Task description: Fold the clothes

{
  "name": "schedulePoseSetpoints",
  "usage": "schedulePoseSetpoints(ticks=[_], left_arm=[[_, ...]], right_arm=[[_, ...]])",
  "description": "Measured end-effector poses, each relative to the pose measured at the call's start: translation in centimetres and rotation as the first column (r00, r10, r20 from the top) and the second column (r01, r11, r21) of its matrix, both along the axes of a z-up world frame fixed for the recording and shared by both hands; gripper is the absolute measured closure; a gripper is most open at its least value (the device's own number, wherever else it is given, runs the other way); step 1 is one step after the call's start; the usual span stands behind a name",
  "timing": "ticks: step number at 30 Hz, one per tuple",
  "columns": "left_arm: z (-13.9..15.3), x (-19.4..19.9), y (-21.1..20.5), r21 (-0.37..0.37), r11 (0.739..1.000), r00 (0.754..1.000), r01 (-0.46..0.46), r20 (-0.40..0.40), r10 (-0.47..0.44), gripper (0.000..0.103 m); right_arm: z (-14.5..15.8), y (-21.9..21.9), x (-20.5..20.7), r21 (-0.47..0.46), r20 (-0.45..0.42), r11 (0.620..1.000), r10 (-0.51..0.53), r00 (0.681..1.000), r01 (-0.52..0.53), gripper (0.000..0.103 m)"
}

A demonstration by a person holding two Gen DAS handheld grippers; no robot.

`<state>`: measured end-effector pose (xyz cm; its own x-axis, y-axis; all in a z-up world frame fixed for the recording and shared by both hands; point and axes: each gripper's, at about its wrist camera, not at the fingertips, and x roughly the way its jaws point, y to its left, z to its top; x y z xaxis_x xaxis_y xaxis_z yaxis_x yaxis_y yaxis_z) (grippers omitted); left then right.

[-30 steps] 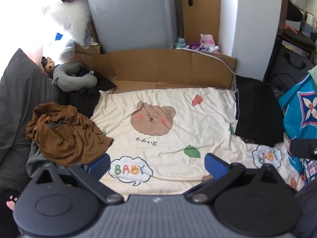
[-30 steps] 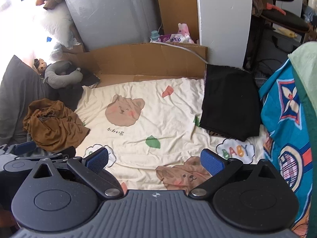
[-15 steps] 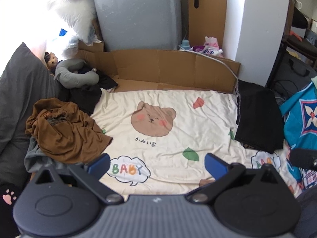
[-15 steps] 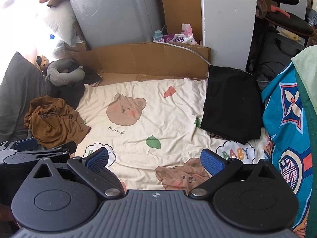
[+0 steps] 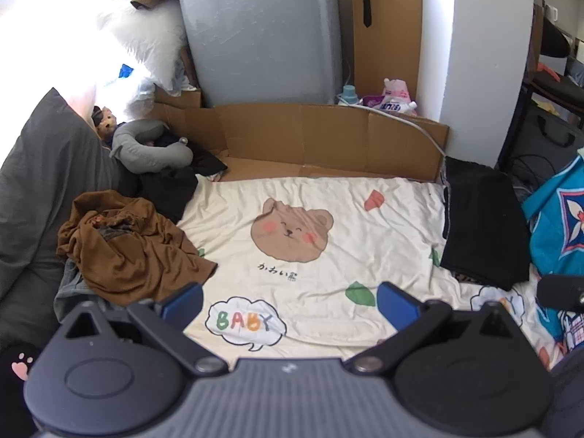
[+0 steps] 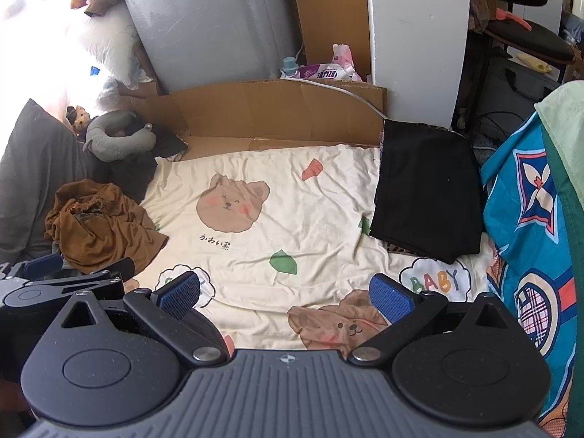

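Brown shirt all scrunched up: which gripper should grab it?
Probably the left gripper: the brown shirt lies right by its left finger, while the right gripper sits farther away. Both are open.

- The bed is covered by a cream sheet (image 5: 328, 197) printed with bear faces, leaves and "BABY" clouds.
- At 9 o'clock on it lies a crumpled brown garment (image 5: 135, 252), bunched over some grey fabric.
- At 3 o'clock lies a flat folded black garment (image 5: 481, 226).
- At 10 o'clock rests a grey neck pillow (image 5: 146, 149) on dark clothing.
- Flattened cardboard (image 5: 310, 138) borders the 12 o'clock edge.
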<state>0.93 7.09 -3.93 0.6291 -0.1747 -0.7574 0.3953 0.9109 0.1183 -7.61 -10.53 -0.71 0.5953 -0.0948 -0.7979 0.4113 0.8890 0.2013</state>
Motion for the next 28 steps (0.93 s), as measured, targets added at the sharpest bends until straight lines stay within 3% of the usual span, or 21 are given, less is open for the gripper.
schedulePoseSetpoints(ticks=[6,28], left_arm=[[0.12,-0.31,-0.25,0.024,1.000,1.000,-0.004,0.024,0.003,0.001],[-0.11,0.00,0.05,0.012,1.000,1.000,-0.015,0.000,0.015,0.001]], right_arm=[[0.00,-0.05,-0.08,0.007,0.004,1.000,-0.005,1.000,0.005,0.001],[0.06,0.20,-0.12,0.014,0.012,1.000,-0.019,1.000,0.019,0.001]])
